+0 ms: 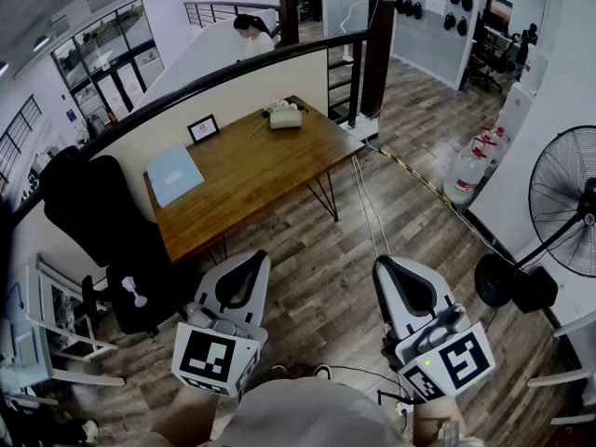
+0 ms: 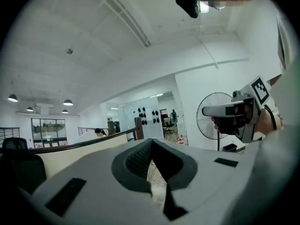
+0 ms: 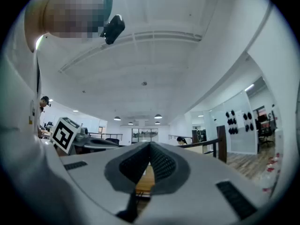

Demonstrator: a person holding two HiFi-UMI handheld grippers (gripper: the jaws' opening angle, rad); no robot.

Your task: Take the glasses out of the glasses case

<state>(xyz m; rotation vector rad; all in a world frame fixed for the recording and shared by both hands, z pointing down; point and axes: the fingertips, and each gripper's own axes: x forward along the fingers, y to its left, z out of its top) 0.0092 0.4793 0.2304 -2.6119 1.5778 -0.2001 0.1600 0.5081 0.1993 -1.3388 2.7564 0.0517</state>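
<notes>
Head view: the left gripper [image 1: 250,264] and right gripper [image 1: 386,270] are held level at the bottom of the frame, side by side over the plank floor and well apart from the table [image 1: 251,170]. Both point toward it. On the table's far end lies a pale box [image 1: 286,117] that could be the glasses case, but it is too small to be sure. Nearer on the table lie a blue folder [image 1: 173,175] and a small frame [image 1: 203,128]. A black chair [image 1: 93,222] stands at the table's left, a fan [image 1: 568,203] at the right edge, and water bottles [image 1: 466,175] by the right wall.

Left gripper view: the left gripper [image 2: 151,144] has its jaws together, tips touching, with nothing between them. Floor shows through the slot below the tips. The right gripper [image 2: 208,110] hangs to the right in a hand, in front of the fan [image 2: 208,128]. The box cannot be seen here.

Right gripper view: the right gripper [image 3: 151,146] is also closed tip to tip and holds nothing. The table [image 3: 144,178] shows through the slot under the tips. The left gripper's marker cube [image 3: 65,134] sits at the left.
</notes>
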